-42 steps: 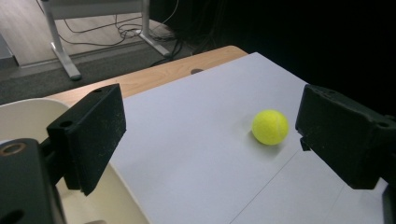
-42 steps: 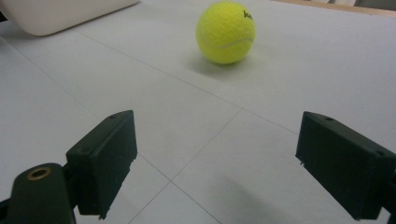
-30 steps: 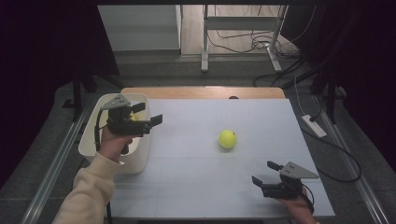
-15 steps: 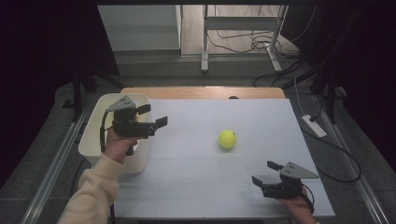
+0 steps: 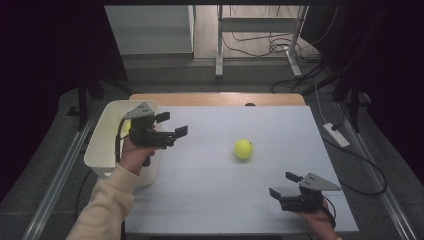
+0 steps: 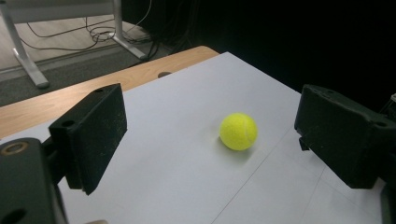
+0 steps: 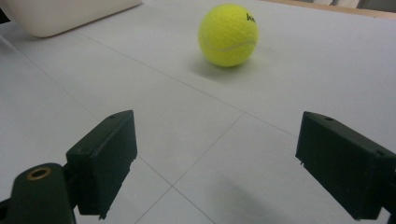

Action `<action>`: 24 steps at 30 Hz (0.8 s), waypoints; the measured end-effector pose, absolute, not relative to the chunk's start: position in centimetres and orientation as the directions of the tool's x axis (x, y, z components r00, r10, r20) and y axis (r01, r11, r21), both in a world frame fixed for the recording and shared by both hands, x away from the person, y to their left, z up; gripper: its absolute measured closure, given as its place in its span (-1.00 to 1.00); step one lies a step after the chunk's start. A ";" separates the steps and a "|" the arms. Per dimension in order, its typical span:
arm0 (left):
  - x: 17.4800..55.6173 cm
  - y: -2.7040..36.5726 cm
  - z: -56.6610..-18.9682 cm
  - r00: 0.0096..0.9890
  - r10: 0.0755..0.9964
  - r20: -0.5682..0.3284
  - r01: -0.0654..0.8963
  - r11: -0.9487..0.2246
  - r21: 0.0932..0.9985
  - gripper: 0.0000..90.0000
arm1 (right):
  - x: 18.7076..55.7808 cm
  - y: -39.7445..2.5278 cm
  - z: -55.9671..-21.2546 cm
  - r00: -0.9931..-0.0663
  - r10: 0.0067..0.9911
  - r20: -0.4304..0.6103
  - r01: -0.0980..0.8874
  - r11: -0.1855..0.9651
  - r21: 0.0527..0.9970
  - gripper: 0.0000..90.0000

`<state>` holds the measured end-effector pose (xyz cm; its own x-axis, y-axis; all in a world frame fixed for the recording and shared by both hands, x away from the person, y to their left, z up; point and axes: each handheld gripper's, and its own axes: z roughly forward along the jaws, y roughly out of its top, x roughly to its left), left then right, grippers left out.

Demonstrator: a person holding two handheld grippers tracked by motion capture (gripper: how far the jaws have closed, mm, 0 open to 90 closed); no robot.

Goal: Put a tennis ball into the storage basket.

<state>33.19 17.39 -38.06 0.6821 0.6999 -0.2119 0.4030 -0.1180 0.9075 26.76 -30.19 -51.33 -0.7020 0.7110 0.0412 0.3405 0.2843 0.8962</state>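
A yellow tennis ball (image 5: 243, 148) lies on the white table, right of centre; it also shows as the ball (image 6: 238, 131) in the left gripper view and the ball (image 7: 228, 35) in the right gripper view. My left gripper (image 5: 172, 124) hovers open over the table's left side, beside the white bin (image 5: 107, 137), pointing toward the ball with nothing between its jaws. Near the front right edge my right gripper (image 5: 283, 184) rests low and open, empty, aimed at the ball from some way off. A bit of yellow peeks out inside the bin behind the left gripper.
The white bin (image 7: 65, 14) stands at the table's left edge. A wooden strip (image 5: 217, 98) runs along the table's far edge. Beyond it are metal frame legs and cables on the floor (image 5: 260, 45). A power strip (image 5: 336, 135) lies off the right side.
My left gripper has moved right, away from above the bin and out over the table toward the ball. The right gripper and the ball have stayed put.
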 end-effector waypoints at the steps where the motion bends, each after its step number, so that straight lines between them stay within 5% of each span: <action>1: 33.3 17.2 -38.1 0.684 0.697 -0.214 0.404 -0.118 0.907 -0.78 | 26.8 -30.2 -51.3 -0.702 0.711 0.042 0.341 0.283 0.896 -0.73; 24: 34.3 12.4 -39.0 0.743 0.635 -0.211 0.403 -0.173 0.899 -0.77 | 26.9 -30.2 -51.4 -0.703 0.710 0.044 0.340 0.282 0.897 -0.73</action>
